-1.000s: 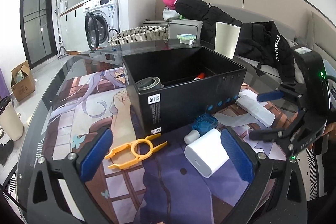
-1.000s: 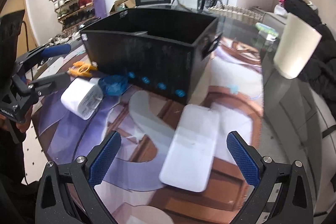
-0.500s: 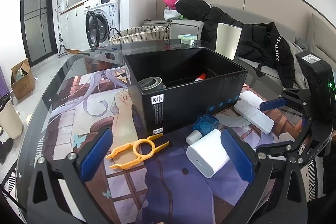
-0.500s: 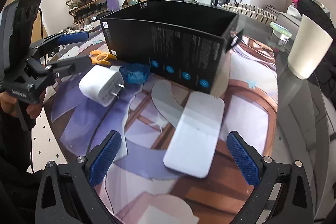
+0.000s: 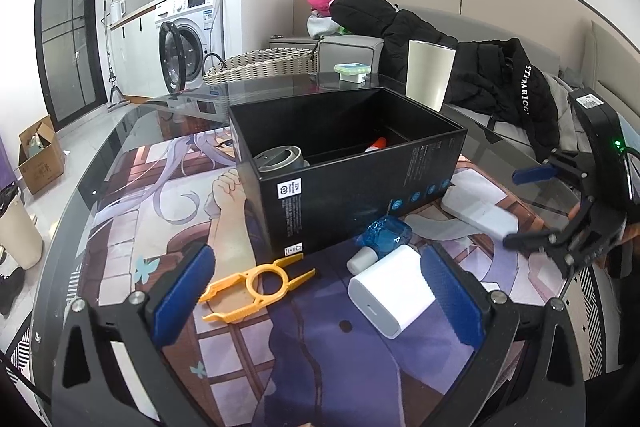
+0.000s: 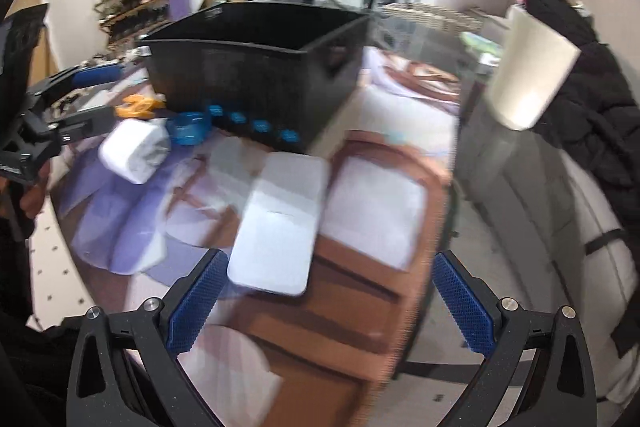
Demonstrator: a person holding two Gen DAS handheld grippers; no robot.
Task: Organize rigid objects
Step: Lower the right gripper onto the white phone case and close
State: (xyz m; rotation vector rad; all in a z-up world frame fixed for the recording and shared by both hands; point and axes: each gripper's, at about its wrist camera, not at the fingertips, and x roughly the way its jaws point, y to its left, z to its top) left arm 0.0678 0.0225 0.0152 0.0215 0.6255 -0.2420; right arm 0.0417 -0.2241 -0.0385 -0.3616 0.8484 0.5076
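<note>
The table, glass-topped over a printed picture, fills the lower half of both views, and the black box stands at the middle of the left wrist view, open at the top with a grey cylinder and a red-tipped item already inside. Outside it, toward the lower right of that view, lie the flat white case, the white charger block, the blue-and-white bottle touching the box's near wall, and, lower centre, the orange plastic clip. The left tongs are spread wide and empty, low in the frame, with the clip and the charger block both lying between the pads. The right tongs are likewise wide apart and hold nothing; in the blurred right wrist view the flat white case sits just ahead of them, nearer the left pad than the right. The step in hand looks like a grasp on that case, so it would pay to centre the tongs over its narrow width first, come down level, and close across the short sides rather than the long ones. A flat, smooth, hard case on glass may skid or tip when pinched off-centre. Lift it clear above the box's rim before carrying it over.
</note>
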